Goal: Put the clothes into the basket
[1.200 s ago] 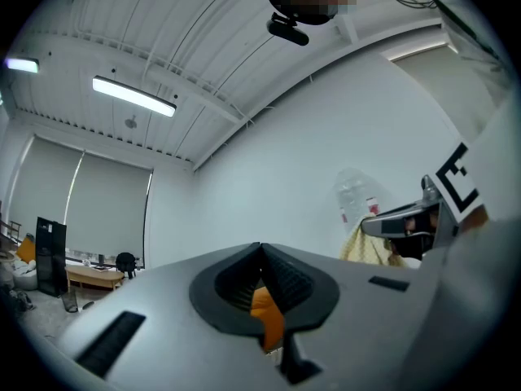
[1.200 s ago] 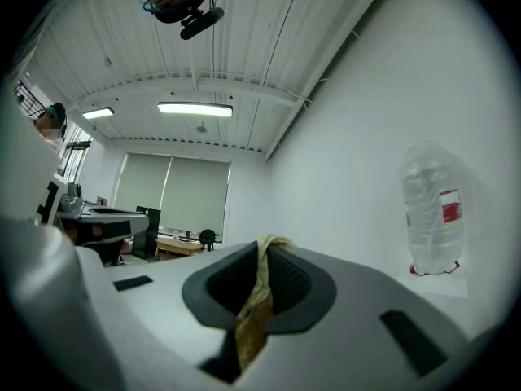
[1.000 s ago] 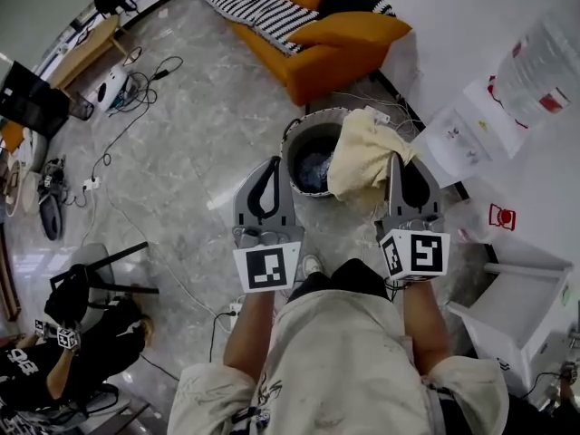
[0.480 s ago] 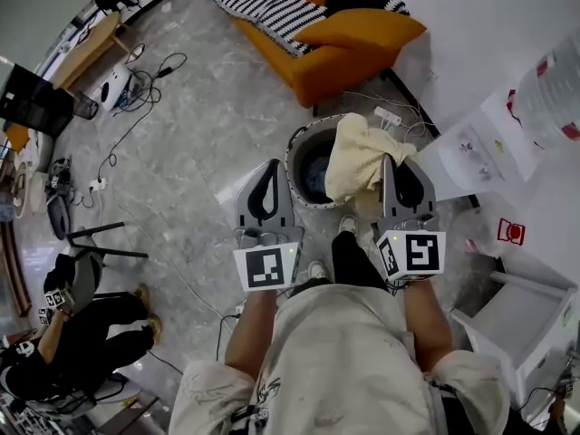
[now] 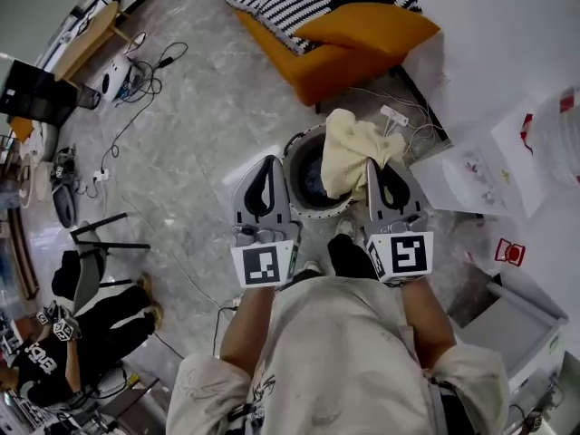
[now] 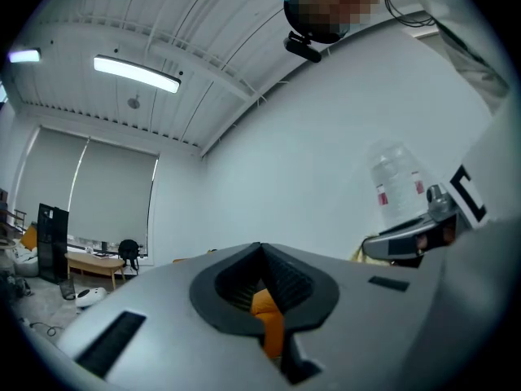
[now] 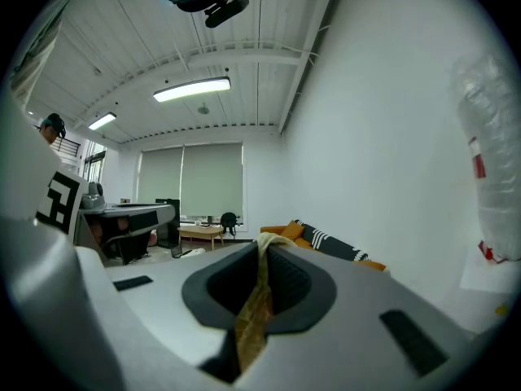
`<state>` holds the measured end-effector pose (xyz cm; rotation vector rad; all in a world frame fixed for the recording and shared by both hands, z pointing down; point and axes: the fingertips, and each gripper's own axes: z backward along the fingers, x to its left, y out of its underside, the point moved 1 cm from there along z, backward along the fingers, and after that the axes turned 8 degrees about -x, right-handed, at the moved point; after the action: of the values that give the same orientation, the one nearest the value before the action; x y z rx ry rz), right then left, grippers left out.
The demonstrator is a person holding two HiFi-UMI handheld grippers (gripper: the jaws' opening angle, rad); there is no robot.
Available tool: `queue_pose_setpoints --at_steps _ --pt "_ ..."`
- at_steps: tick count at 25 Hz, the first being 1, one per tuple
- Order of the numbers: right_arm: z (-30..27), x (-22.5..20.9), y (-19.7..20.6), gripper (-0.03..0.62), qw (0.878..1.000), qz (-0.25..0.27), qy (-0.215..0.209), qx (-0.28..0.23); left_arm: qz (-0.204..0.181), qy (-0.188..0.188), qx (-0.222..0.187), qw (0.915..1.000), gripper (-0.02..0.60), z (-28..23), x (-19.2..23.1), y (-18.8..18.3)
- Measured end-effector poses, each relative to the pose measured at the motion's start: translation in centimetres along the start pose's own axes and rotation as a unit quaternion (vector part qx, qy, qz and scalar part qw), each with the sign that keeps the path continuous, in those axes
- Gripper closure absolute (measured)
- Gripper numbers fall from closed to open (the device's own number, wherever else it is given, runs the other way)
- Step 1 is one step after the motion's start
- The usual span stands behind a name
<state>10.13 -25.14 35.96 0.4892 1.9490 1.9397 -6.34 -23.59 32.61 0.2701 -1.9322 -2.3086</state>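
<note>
A round grey basket (image 5: pixel 314 213) stands on the floor just ahead of me, with some blue cloth inside. A pale yellow cloth (image 5: pixel 347 150) hangs over the basket's right side, and my right gripper (image 5: pixel 370 164) is shut on its edge. In the right gripper view the cloth (image 7: pixel 257 304) shows as a thin strip pinched between the jaws (image 7: pixel 264 243). My left gripper (image 5: pixel 272 159) is at the basket's left rim, shut and holding nothing. In the left gripper view (image 6: pixel 260 247) only a slit of orange shows through the closed jaws.
An orange sofa (image 5: pixel 349 48) with a striped cover stands beyond the basket. A white power strip (image 5: pixel 395 116) and cables lie by the wall. A white table (image 5: pixel 476 166) is at right. A seated person (image 5: pixel 54 356) and a chair (image 5: pixel 91 261) are at lower left.
Both grippers have moved forward and a little down with the yellow cloth. The basket now lies between them, and the cloth hangs over its opening instead of beside it.
</note>
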Motion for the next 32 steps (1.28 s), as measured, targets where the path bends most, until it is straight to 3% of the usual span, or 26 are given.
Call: queue_pose_setpoints --at_steps 11,19,32 --pt "-4.8 -1.4 10.7 0.586 0.993 -0.02 -0.061 0.098 -0.021 -0.027 0.039 0.9986 0.58 -3.7 -0.9 5.1" --pt "-7.4 1.2 19.3 0.585 0.98 -0.033 -0.063 0.187 -0.004 -0.021 0.055 0.9983 0.58 -4.3 2.2 8.5" --pt "-8.8 5.9 33.0 0.586 0.937 -0.038 -0.039 0.345 0.033 0.046 0.099 0.9935 0.58 -5.1 7.4 14.5"
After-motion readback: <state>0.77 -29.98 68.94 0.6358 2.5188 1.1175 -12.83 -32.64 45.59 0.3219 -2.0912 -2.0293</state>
